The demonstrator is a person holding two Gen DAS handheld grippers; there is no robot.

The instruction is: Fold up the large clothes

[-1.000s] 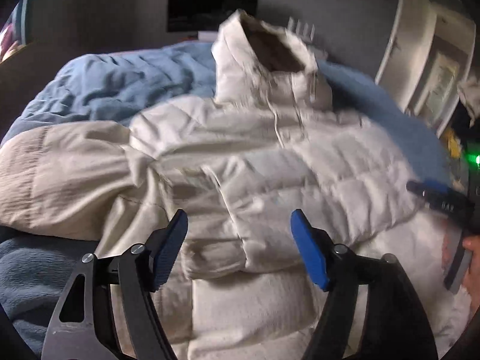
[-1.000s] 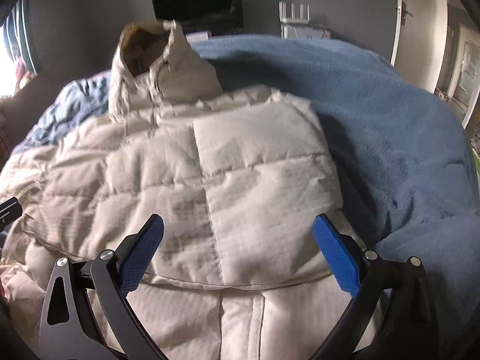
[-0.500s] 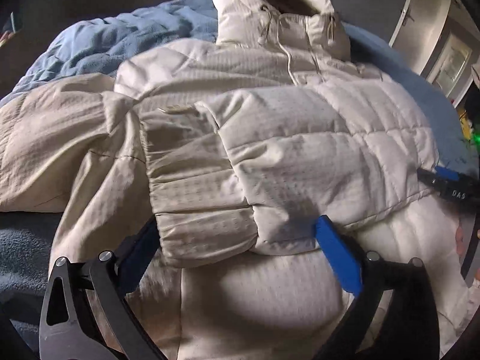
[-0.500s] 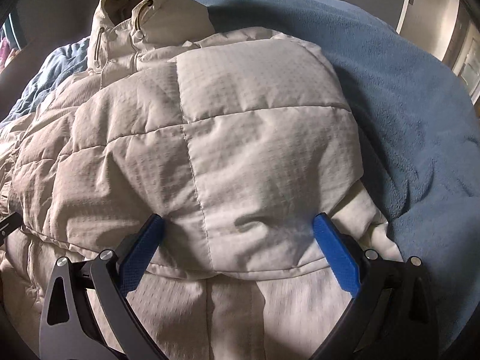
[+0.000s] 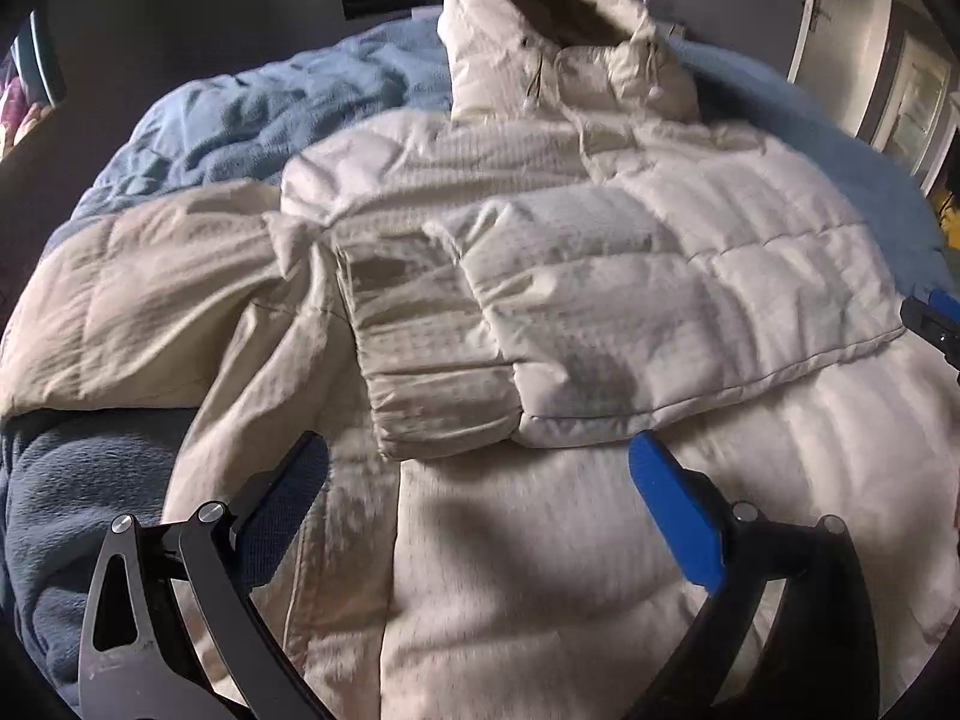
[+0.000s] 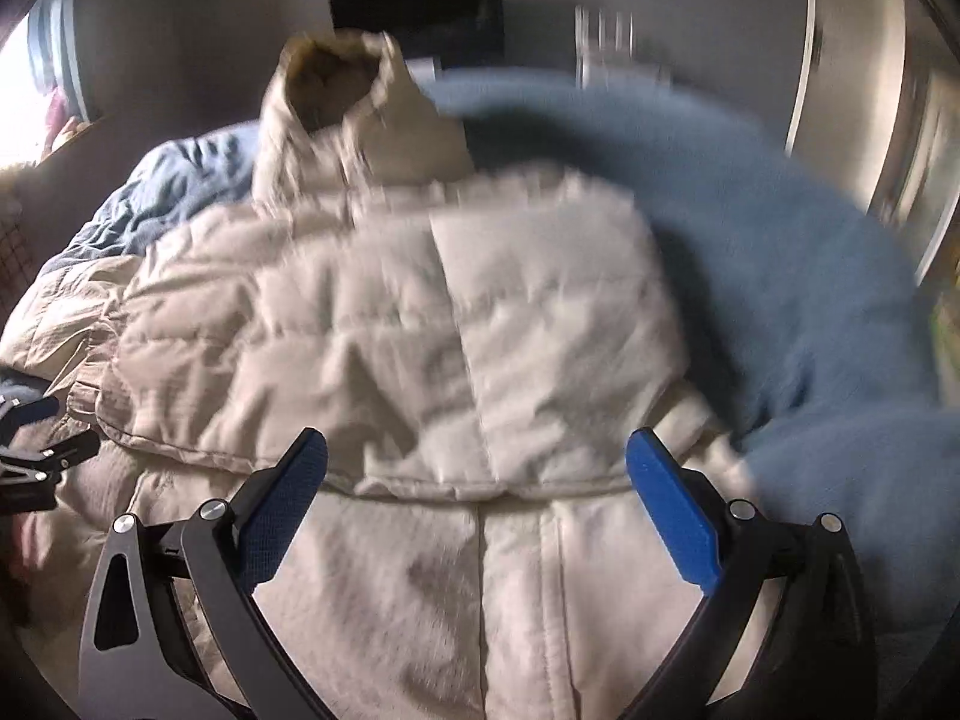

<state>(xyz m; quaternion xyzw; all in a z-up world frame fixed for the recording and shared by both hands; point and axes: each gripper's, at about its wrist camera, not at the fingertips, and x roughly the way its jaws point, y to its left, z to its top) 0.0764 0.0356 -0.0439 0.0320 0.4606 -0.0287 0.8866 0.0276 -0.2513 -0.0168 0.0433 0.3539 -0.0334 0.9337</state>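
A large cream quilted hooded jacket (image 5: 540,276) lies spread on a blue blanket (image 5: 258,114), hood (image 5: 540,54) at the far end. One sleeve (image 5: 660,324) is folded across the chest; the other sleeve (image 5: 132,312) stretches out to the left. My left gripper (image 5: 480,492) hovers open just short of the folded cuff (image 5: 438,402), nothing between its blue pads. In the right wrist view the same jacket (image 6: 456,330) fills the middle. My right gripper (image 6: 477,492) stands open over the jacket's lower part, below the folded sleeve's edge, holding nothing.
The blue blanket (image 6: 810,276) covers the bed around the jacket. A dark screen (image 6: 414,6) hangs on the grey wall behind. A white door (image 5: 840,6) and shelving stand at the right. The right gripper's tip (image 5: 936,318) shows at the left view's right edge.
Both grippers dipped close to the folded sleeve, then drew back from it toward the jacket's lower part. The left jaws widened. The right wrist view is blurred by motion.
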